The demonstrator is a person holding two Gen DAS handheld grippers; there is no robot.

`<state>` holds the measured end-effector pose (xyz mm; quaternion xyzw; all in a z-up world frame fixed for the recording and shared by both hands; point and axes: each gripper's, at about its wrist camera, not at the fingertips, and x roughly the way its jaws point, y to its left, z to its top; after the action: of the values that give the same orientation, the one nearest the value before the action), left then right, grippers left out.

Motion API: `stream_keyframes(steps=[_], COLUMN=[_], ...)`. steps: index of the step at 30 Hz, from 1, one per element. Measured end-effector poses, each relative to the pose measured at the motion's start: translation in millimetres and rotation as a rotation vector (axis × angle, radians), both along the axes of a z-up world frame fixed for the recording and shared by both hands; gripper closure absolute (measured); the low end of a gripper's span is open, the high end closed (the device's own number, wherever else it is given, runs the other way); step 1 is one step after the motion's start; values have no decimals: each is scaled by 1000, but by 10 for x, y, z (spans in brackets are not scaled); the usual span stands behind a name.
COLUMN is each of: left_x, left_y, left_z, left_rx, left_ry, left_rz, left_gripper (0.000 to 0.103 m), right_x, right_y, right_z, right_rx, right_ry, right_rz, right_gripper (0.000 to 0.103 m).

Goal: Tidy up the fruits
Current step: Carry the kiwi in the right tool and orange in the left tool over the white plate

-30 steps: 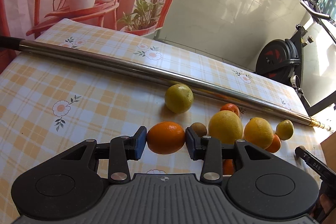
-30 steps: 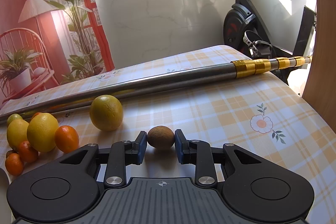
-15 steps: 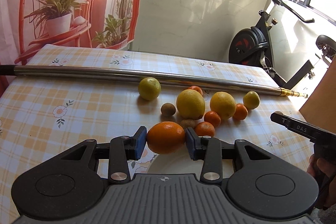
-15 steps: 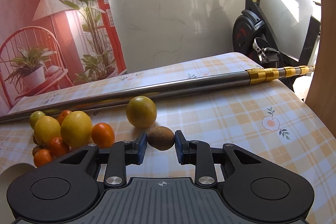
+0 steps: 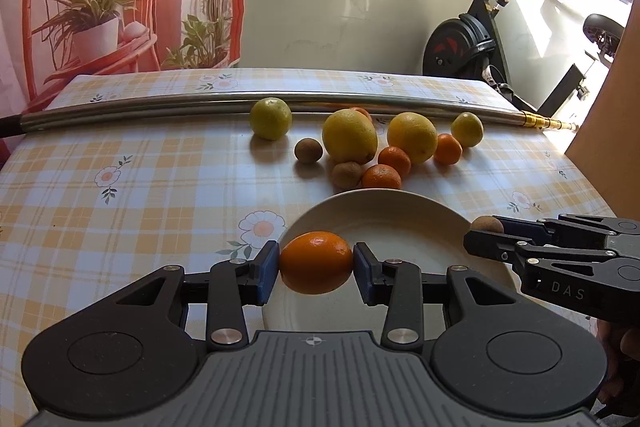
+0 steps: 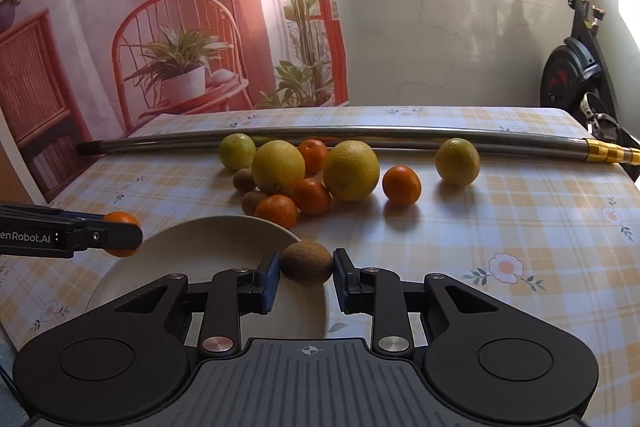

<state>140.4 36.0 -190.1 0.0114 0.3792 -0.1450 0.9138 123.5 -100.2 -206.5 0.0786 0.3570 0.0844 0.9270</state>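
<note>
Now both loads hang over the plate (image 5: pixel 400 203), which looks bare inside. Left gripper (image 5: pixel 316 263) is clamped on an orange (image 5: pixel 316 262); right gripper (image 6: pixel 306 269) is clamped on a kiwi (image 6: pixel 307 263) at the plate's edge. Best: lower each till nearly touching, w/ space btwn them, then release so neither rolls off.

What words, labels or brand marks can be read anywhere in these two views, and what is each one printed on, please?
"DAS": on the side of the right tool, seen in the left wrist view.
"enRobot.AI": on the side of the left tool, seen in the right wrist view; the frame edge cuts off its start.
No other text can be made out in either view.
</note>
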Motion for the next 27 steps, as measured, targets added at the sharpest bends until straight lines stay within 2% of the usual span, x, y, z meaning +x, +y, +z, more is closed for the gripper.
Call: stream_keyframes(steps=[7,27], left_x=[-31,-35], left_y=[-31,-82], left_z=[-76,-172], left_rx=[9,60], left_ry=[21,54], left_rz=[-19,-8], left_gripper=[61,61], right_x=[-104,-110], right_y=[173,162], right_z=[-59,-173], right_rx=[-34,-57], right_ry=[38,76], right_rz=[34,45], right_gripper=[77,77])
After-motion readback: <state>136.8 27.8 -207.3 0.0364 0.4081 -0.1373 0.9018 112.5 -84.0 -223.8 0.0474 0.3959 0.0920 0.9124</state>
